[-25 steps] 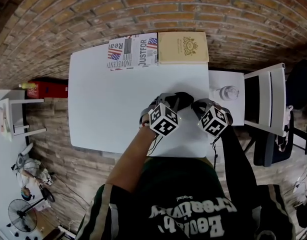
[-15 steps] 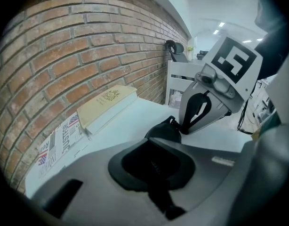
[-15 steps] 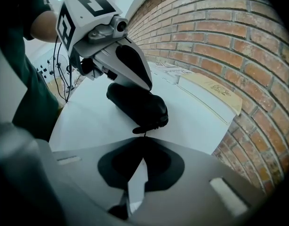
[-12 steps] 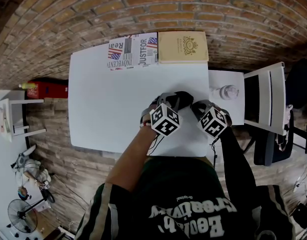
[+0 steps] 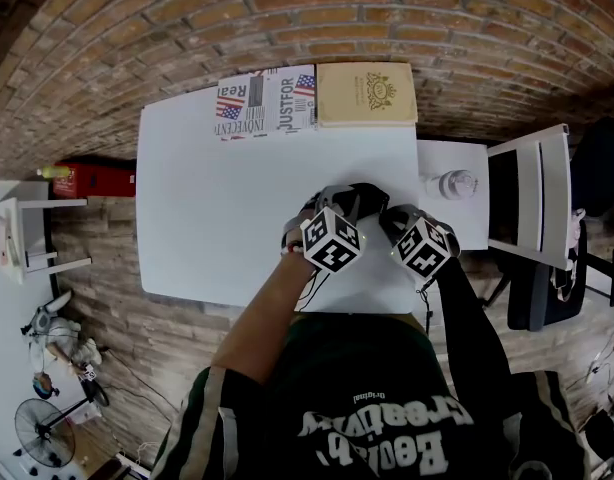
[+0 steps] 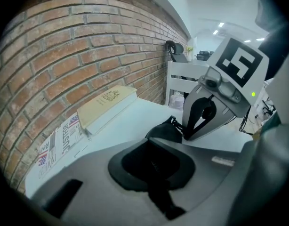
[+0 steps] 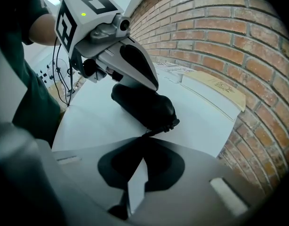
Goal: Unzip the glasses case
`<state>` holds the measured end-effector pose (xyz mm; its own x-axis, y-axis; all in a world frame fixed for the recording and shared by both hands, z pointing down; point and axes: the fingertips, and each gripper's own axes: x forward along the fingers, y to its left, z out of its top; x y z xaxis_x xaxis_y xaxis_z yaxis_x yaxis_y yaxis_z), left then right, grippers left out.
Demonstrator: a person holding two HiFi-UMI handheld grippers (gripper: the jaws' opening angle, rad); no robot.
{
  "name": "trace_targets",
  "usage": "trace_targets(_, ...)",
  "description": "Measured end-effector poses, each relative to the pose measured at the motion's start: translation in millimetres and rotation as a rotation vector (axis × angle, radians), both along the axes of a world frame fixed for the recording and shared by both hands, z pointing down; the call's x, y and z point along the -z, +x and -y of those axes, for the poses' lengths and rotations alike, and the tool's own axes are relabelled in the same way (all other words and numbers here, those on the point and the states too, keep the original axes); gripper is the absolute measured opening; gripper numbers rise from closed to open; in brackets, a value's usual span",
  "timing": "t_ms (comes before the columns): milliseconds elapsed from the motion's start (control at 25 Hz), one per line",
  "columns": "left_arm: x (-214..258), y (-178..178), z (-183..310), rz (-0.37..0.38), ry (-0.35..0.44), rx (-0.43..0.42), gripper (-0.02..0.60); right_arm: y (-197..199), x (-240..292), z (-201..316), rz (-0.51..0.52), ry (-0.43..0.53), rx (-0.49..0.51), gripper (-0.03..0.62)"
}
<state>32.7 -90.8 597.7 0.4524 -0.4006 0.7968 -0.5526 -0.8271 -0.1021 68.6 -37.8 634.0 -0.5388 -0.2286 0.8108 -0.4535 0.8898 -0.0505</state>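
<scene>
A black glasses case (image 5: 368,197) lies on the white table (image 5: 217,198), near its right front. My left gripper (image 5: 339,202) comes down on the case's left end and is shut on it. In the right gripper view its dark fingers (image 7: 135,65) sit on top of the case (image 7: 143,105). My right gripper (image 7: 143,136) is shut on the thin zipper pull (image 7: 161,128) that sticks out from the case's near end. The left gripper view shows the case (image 6: 164,132) just past my shut left gripper (image 6: 151,142), with the right gripper (image 6: 184,134) at the case's far end.
A tan book (image 5: 367,94) and a newspaper (image 5: 263,104) lie along the table's far edge by the brick wall. A clear bottle (image 5: 455,184) stands on a small white stand at the right, beside a white chair (image 5: 532,198). The table's front edge is under my forearms.
The right gripper's marker cube has edged slightly to the left. The left gripper and the case have not moved.
</scene>
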Motion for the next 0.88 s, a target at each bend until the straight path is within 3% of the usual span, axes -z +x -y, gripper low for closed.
trace_targets(120, 2, -1, 3, -0.013, 0.004, 0.015, 0.003, 3, 2, 2, 0.022, 0.019, -0.056, 0.014)
trace_targets(240, 4, -5, 9, -0.012, 0.056, 0.037, 0.002, 4, 5, -7, 0.055, -0.017, -0.089, 0.115)
trace_targets(440, 6, -10, 8, 0.08, 0.103, -0.013, 0.015, 10, 24, 0, 0.103, 0.002, -0.15, 0.158)
trace_targets(520, 8, -17, 10, 0.071, 0.094, 0.016, 0.02, 7, 30, 4, 0.152, -0.037, -0.189, 0.164)
trace_targets(640, 10, -46, 21, 0.044, 0.077, 0.129, 0.019, -6, 33, -3, 0.239, -0.18, -0.229, 0.173)
trace_targets(720, 1, -68, 26, 0.044, 0.028, 0.19, 0.008, -19, 32, -12, 0.289, -0.275, -0.235, 0.173)
trace_targets(880, -25, -79, -2, -0.047, -0.24, 0.222, 0.008, -40, 25, -23, 0.291, -0.338, -0.239, 0.191)
